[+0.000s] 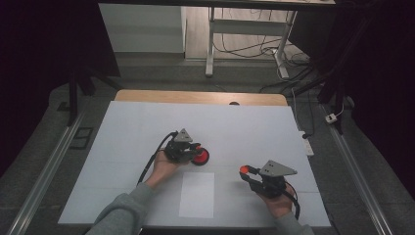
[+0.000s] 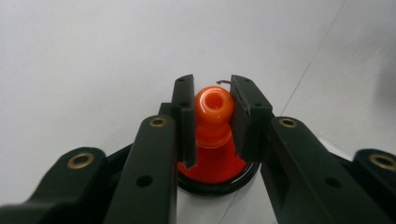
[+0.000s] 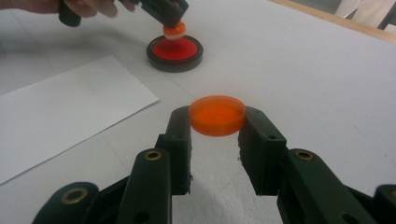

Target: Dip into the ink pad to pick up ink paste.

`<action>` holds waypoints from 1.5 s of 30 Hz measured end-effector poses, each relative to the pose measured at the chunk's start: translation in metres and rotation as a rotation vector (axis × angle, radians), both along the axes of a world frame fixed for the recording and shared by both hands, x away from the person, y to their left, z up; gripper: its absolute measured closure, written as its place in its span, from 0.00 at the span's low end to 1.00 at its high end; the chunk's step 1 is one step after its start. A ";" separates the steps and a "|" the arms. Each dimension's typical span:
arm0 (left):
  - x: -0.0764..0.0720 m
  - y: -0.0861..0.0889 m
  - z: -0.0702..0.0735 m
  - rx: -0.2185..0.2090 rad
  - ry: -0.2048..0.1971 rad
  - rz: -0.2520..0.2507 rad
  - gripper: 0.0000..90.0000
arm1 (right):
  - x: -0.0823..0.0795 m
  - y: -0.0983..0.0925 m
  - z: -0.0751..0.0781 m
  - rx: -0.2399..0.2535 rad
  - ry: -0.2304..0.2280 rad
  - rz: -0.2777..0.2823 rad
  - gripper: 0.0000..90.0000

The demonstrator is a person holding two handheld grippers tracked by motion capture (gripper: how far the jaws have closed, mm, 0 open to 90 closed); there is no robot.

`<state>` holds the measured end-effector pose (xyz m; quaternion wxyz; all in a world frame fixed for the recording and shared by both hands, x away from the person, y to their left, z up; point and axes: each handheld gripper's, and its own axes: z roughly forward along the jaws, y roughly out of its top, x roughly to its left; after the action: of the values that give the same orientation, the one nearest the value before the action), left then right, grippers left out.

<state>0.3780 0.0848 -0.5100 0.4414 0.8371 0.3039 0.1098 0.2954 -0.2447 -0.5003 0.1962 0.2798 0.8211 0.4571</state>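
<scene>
Gripping glossy orange knob [image 2: 214, 105], left claw [image 2: 212, 116]; right claw [image 3: 217, 135] pinches translucent disc [image 3: 217, 115].

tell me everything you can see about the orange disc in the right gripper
The orange disc is a small flat round piece, translucent-looking plastic with a smooth top and a low straight rim. It lies level, lifted off the white table, clamped at its edge between the two black jaws of the right gripper. In the high view it shows as an orange spot at the gripper's tip.
</scene>
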 end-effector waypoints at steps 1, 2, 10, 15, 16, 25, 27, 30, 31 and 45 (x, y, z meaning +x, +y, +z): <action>-0.001 0.000 0.002 -0.005 -0.002 -0.003 0.81 | 0.000 0.000 0.000 0.005 0.001 0.002 0.72; -0.002 0.000 0.004 -0.011 -0.002 -0.010 0.81 | 0.000 0.000 0.000 0.007 0.001 0.003 0.72; -0.005 0.003 0.014 -0.055 0.004 -0.032 0.81 | 0.000 0.000 0.001 0.012 -0.004 0.005 0.72; -0.006 0.007 0.020 -0.075 0.004 -0.036 0.81 | 0.001 -0.001 0.001 0.011 -0.003 0.003 0.72; -0.007 0.008 0.021 -0.078 0.005 -0.038 0.81 | 0.001 -0.001 0.001 0.011 -0.003 0.004 0.72; -0.013 0.017 0.034 -0.113 0.010 -0.071 0.81 | 0.003 -0.002 0.001 0.020 -0.001 0.002 0.72; -0.016 0.020 0.037 -0.121 0.011 -0.078 0.81 | 0.005 -0.003 0.002 0.017 -0.004 -0.003 0.72; -0.020 0.025 0.042 -0.131 0.012 -0.090 0.81 | 0.007 -0.007 0.003 0.026 -0.007 -0.017 0.72; -0.022 0.026 0.044 -0.132 0.013 -0.095 0.81 | 0.007 -0.008 0.002 0.029 -0.006 -0.020 0.72; -0.041 0.023 0.051 -0.098 0.000 -0.136 0.81 | 0.000 -0.009 0.003 0.014 -0.011 -0.016 0.72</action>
<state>0.3366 0.1083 -0.4586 0.4882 0.8332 0.2515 0.0647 0.2954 -0.2533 -0.4973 0.2025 0.2853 0.8146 0.4626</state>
